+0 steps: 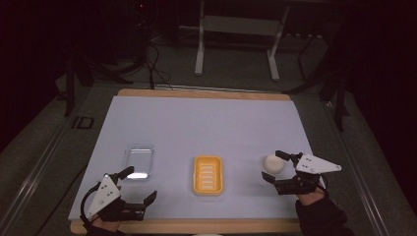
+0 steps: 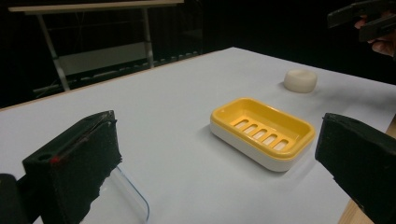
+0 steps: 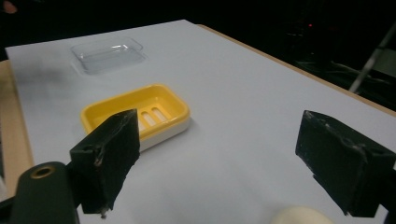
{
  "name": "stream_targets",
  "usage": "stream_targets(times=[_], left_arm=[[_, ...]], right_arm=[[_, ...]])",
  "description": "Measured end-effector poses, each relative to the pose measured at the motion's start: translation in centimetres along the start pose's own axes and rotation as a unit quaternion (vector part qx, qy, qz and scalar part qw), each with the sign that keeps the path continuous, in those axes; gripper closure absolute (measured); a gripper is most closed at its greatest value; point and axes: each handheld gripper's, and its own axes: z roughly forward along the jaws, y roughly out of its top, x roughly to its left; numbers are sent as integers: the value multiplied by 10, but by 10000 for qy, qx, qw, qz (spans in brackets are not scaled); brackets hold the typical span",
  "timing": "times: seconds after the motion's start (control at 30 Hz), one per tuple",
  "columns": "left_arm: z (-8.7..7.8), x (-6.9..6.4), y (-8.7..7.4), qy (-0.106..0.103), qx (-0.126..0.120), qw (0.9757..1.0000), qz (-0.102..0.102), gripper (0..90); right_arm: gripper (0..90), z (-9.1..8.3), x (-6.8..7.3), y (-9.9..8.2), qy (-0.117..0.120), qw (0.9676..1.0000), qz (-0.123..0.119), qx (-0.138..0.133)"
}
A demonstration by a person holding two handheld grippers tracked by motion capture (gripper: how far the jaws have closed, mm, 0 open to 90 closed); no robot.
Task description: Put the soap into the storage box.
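The yellow soap dish sits mid-table near the front edge, long axis running front-to-back, slots across it; no readable writing anywhere. A clear lid is to its left and a white soap bar to its right, all on a white sheet over the wood table, room dark w/ a metal stand behind. Left gripper has jaws wide apart by the lid, right gripper spread wide w/ the soap between its jaws, not touching afaict.

A wooden table carries a white sheet — on it lie a clear plastic lid, a yellow soap dish and a white soap bar — all apart.
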Motion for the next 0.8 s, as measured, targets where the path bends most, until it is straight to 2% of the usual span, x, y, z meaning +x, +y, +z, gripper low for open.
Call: stream_targets(times=[0.13, 0.33, 0.47, 0.63, 0.8], left_arm=[[-1, -1, 0, 5, 15, 10000, 15, 1], [0, -1, -1, 26, 54, 10000, 31, 1], [0, -1, -1, 28, 62, 10000, 24, 1], [0, -1, -1, 28, 74, 10000, 35, 1], [0, 0, -1, 30, 87, 10000, 31, 1]], right_arm=[[135, -2, 0, 0, -121, 9999, 32, 85], [137, -7, 0, -3, -173, 9996, 110, 216], [139, -6, -5, -5, -59, 9993, 229, 297], [142, -4, -8, -4, 35, 9974, 201, 698], [147, 0, -11, -4, 254, 9937, 184, 1080]])
